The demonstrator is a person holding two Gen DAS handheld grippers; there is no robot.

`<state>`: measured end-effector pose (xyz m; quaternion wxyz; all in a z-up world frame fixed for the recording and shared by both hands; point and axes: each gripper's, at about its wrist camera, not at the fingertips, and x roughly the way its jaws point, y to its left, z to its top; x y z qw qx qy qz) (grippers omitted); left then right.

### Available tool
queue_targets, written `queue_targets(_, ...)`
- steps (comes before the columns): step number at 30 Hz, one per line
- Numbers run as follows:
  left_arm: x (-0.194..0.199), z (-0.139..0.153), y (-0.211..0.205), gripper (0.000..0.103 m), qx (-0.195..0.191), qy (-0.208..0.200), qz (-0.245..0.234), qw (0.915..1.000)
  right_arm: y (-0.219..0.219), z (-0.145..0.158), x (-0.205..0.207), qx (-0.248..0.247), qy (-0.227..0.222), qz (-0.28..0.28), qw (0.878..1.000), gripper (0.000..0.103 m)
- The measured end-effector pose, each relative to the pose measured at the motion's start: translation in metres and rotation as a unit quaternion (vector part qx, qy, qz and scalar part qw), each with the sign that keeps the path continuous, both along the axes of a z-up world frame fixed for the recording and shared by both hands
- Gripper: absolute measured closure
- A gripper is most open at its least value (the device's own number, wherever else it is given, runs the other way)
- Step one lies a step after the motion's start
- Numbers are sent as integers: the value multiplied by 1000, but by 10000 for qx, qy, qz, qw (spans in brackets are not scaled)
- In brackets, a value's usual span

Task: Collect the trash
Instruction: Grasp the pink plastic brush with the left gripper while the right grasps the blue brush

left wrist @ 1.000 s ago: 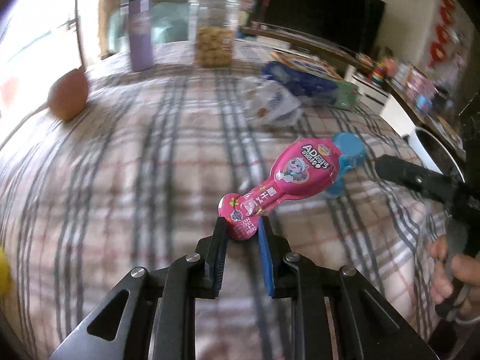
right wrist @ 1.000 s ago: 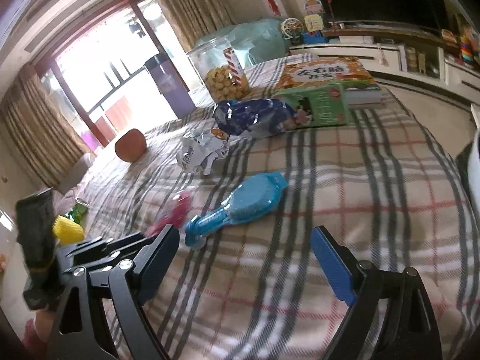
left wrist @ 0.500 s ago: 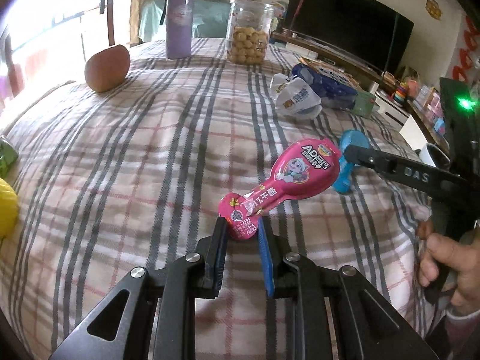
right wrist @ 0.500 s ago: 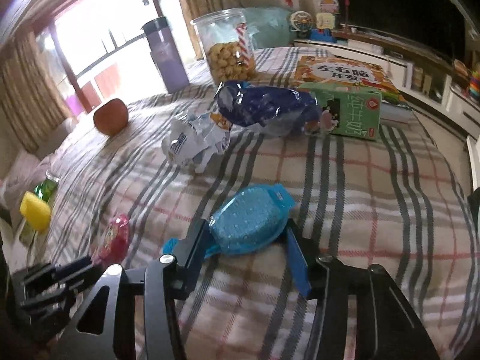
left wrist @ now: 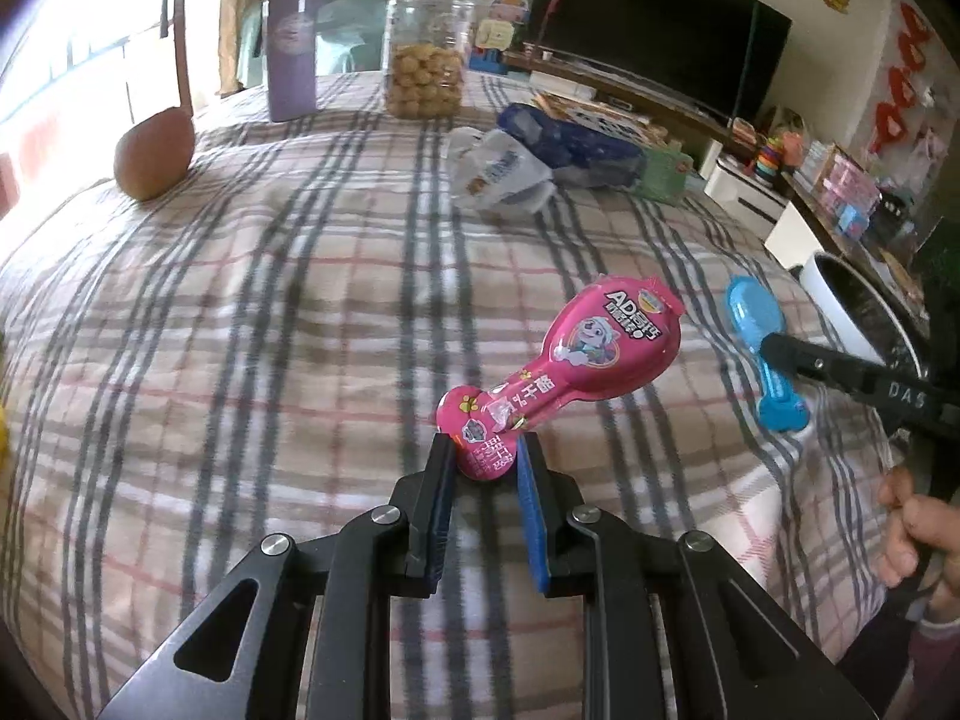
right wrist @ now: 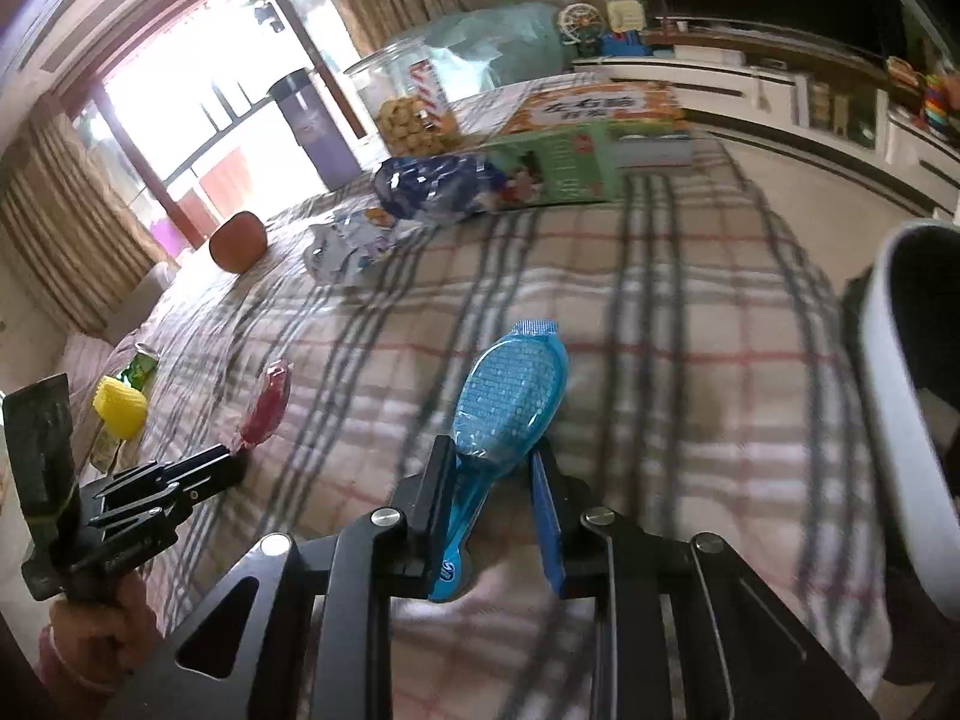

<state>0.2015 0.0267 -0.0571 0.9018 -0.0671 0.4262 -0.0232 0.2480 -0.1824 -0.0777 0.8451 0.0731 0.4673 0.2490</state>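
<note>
Plaid tablecloth; right gripper, earlier wide, now closing on blue wrapper.

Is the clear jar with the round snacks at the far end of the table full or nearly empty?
About half full. In the left wrist view, the clear jar shows round snacks filling its lower half; the upper half is empty.

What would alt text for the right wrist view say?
The right gripper, jaws closing, has a blue spoon-shaped wrapper between its fingers above a plaid-covered table. A white bin rim stands at right; the left gripper holds a pink wrapper.
</note>
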Motion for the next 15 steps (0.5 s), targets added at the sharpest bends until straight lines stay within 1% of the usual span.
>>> queue_targets(1, 1, 0, -3, 83, 83, -3, -2, 10000, -2, 1, -1, -17, -23, -36, 10000, 74)
queue_targets(2, 1, 0, -7, 83, 177, 1, -10, 9998, -3, 2, -2, -38, -49, -90, 9999, 74)
queue_targets(4, 1, 2, -11, 80, 240, 1, -62, 9997, -3, 2, -2, -91, -99, -168, 9998, 72)
queue_targets(5, 1, 2, -13, 77, 246, 4, -104, 9996, -1, 2, -3, -121, -143, -206, 9996, 67)
queue_targets(6, 0, 3, -14, 75, 259, -2, -146, 9996, 1, 3, -4, -155, -196, -250, 9994, 59)
queue_targets(7, 0, 4, -15, 69, 295, -27, -199, 9994, 2, 3, -5, -176, -235, -283, 9992, 56)
queue_targets(8, 0, 5, -16, 61, 340, -52, -259, 9991, 4, 3, -5, -192, -271, -311, 9990, 54)
queue_targets(10, 1, 7, -17, 55, 476, -131, -360, 9981, 7, 1, -3, -223, -263, -319, 9989, 54)
queue_targets(13, 8, 6, -19, 55, 637, -174, -559, 9962, 11, -2, 2, -313, -269, -338, 9986, 54)
queue_targets(15, 16, 4, -22, 55, 741, -158, -740, 9944, 13, -3, 6, -358, -282, -355, 9983, 57)
